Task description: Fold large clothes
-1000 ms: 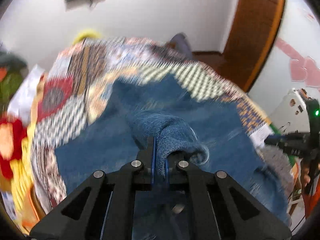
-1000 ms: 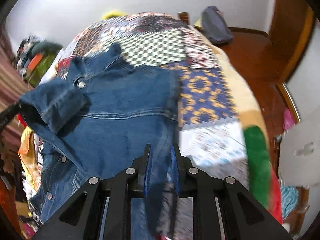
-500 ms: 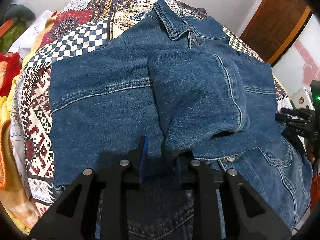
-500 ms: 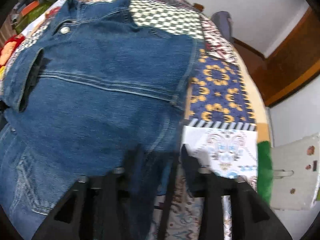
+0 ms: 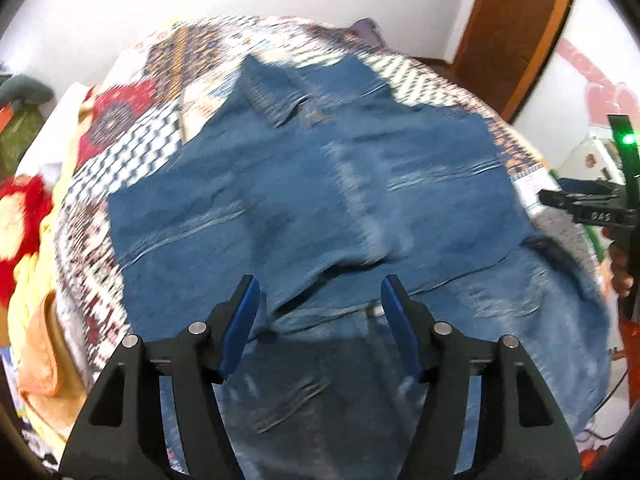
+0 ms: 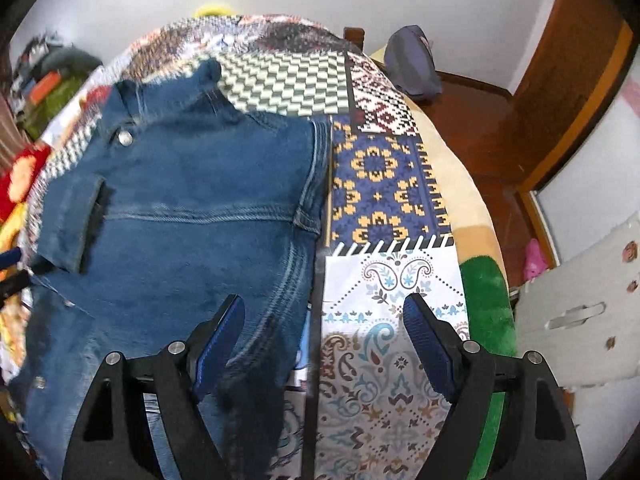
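Sleeves now lie folded across the denim jacket (image 5: 320, 184) on the bed (image 6: 384, 184); both hand-held grippers, left (image 5: 318, 300) and right (image 6: 324, 320), have released, so the lengthwise fold comes next.

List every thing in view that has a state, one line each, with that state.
left gripper: open, holding nothing, above the jacket.
right gripper: open, holding nothing, over the jacket's edge.
denim jacket: lying on the bed, both sleeves folded in across it, collar at the far end.
jacket button: showing below the collar.
patchwork quilt: spread flat under the jacket.
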`<state>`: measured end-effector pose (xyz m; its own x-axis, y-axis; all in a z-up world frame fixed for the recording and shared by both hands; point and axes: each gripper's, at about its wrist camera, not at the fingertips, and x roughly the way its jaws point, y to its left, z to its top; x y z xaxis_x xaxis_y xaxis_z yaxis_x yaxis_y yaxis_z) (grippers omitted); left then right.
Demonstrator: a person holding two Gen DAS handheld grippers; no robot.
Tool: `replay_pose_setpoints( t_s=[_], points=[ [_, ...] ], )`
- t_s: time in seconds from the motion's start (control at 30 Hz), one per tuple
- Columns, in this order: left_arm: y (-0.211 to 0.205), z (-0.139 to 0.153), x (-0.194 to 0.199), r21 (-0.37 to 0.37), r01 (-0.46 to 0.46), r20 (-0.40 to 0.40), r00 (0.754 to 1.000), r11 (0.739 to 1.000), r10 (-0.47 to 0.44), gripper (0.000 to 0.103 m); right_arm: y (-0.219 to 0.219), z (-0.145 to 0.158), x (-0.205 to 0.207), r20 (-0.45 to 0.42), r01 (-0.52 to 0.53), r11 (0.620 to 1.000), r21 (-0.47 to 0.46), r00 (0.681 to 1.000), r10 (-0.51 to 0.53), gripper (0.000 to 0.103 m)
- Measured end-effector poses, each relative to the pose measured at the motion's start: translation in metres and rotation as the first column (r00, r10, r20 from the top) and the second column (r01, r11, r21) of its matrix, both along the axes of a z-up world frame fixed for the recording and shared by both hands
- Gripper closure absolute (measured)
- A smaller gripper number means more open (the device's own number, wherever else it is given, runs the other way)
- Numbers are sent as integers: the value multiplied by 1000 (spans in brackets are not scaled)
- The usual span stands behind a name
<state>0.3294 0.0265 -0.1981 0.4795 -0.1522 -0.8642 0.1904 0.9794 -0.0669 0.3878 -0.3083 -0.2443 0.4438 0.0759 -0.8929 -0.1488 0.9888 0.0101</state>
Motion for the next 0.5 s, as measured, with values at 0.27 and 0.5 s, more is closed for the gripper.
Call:
replay_pose_setpoints(
  t_s=[0.27,0.5],
  points=[
    [-45,-28,44,-52,16,-101,995,999,-21,39,5,12,-12,37,-27,1000,10,999,27,23],
    [-36,-54,65,-84,-97,-108,990,992,88,46,-6,16,-18,39,-10,999,34,999,9,23]
  ],
)
